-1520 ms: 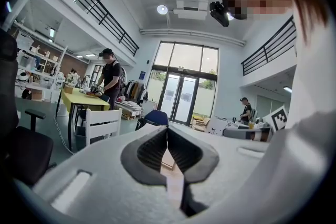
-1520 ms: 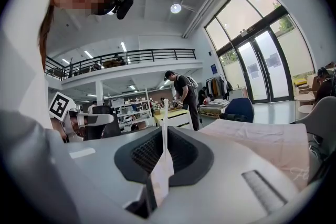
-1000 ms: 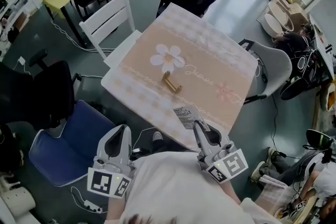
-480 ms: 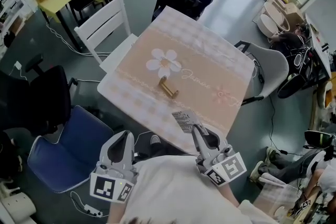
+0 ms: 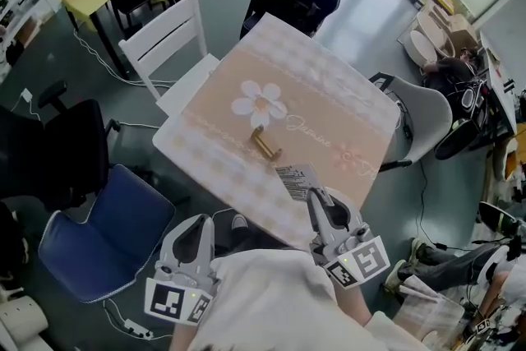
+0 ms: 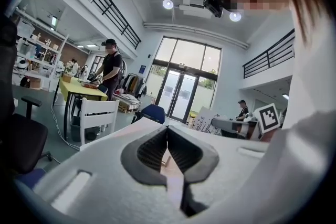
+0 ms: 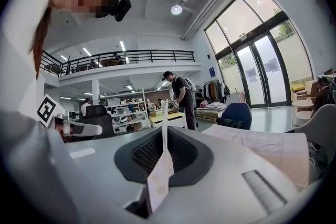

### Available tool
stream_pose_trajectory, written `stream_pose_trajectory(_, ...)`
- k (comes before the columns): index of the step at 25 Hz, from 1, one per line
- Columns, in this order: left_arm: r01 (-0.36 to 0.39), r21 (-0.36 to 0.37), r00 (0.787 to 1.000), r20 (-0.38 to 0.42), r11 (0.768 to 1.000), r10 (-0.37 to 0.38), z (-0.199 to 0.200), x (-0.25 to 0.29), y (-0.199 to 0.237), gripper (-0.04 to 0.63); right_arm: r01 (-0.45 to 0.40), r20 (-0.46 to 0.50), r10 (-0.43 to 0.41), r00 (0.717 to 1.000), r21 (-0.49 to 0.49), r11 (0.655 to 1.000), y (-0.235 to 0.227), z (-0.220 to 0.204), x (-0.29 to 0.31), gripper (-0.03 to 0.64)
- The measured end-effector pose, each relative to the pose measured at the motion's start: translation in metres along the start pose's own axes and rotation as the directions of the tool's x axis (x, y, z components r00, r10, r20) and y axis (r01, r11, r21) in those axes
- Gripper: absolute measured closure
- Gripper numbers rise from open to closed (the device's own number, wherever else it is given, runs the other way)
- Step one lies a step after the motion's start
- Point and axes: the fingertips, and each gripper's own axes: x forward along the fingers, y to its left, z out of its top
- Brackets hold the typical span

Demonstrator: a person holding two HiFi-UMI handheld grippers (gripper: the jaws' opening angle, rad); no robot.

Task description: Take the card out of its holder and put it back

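Right gripper view: the right gripper [image 7: 164, 132] pinches the card [image 7: 160, 174] edge-on between its closed jaws, over the near table [image 5: 329, 94] edge. The left gripper [image 6: 167, 134] is closed, empty. The brass holder [image 5: 265, 144] lies farther out, mid-table.

Head view: the near end of the card [image 5: 294, 179] is hidden inside the right gripper [image 5: 317, 197], and its print is too small to read. The near corner of the table [image 5: 345, 107] is covered by that gripper and by the person's white shirt [image 5: 271, 300], which the bottom edge cuts off. The slot of the brass holder [image 5: 265, 144] is too small to make out.

Right gripper view: the card is seen edge-on, so neither face is visible, and its lower part is blurred.

Left gripper view: the body of the left gripper [image 6: 167, 150] blocks everything beneath it. The pale strip behind its pads is blurred and cannot be identified.
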Motion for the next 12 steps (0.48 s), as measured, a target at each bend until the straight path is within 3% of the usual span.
stream_pose_trajectory(12, -0.051, -0.022, 0.999, -0.010, 0.998, 0.051, -0.003, -0.001, 0.016, 0.594, -0.011, 0.005, 0.011, 1.000, -0.060, 0.998, -0.031, 0.001, 0.055, 0.602)
